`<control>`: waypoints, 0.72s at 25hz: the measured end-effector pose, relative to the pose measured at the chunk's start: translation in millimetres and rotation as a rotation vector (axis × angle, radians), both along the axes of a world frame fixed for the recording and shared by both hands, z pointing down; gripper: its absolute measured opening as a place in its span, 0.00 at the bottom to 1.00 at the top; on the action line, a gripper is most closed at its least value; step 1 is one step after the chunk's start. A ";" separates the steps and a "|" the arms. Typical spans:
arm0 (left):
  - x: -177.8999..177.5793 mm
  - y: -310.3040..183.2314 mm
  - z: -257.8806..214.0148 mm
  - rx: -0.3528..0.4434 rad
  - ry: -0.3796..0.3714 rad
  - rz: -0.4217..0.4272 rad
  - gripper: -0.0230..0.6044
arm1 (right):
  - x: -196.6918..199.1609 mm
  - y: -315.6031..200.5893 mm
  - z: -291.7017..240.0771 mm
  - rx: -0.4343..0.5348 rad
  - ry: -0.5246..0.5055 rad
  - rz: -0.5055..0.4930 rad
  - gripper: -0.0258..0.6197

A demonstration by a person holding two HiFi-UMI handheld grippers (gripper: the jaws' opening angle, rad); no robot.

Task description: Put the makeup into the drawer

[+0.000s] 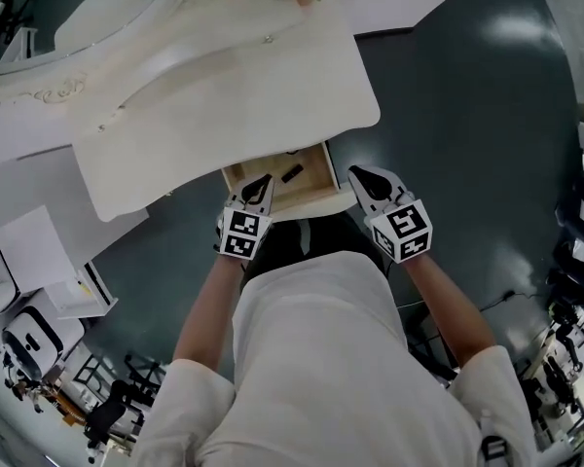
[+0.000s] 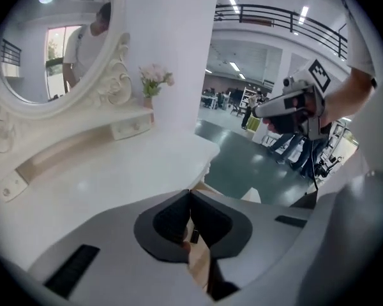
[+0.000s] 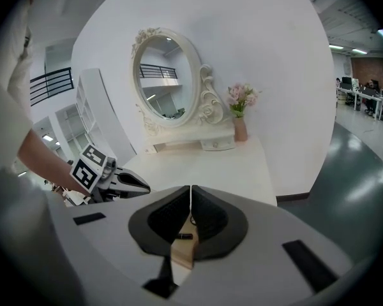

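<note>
Though both tools hang just over the front of the open drawer, neither carries anything. The left hand-held gripper [image 1: 263,181] has its jaws pressed together on nothing, and so does the right hand-held gripper [image 1: 355,174]. Between them the makeup [image 1: 291,173], a small dark stick, lies on the floor of the drawer [image 1: 316,163], apart from both. It looks light, stiff and smooth, and likely to roll, so a pinch across its middle would suit. The bench [image 1: 234,105] covers the drawer's rear, hiding anything further in. The stick is too small to tell what kind of makeup it is.
</note>
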State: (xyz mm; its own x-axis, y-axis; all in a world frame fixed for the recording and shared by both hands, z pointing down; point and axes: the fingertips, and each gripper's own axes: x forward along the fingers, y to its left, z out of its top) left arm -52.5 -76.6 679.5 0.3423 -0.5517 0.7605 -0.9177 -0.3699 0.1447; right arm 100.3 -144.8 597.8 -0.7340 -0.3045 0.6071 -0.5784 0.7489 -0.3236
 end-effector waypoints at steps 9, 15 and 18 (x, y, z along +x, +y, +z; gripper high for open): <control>-64.9 26.1 -109.1 0.258 0.050 -0.156 0.06 | -22.4 30.6 -49.6 0.110 -0.014 0.036 0.08; -95.4 64.0 -151.6 0.334 0.128 -0.198 0.06 | -40.3 67.3 -88.1 0.212 -0.036 0.110 0.08; -105.9 84.2 -171.6 0.368 0.151 -0.189 0.06 | -43.8 90.3 -106.7 0.264 -0.035 0.138 0.08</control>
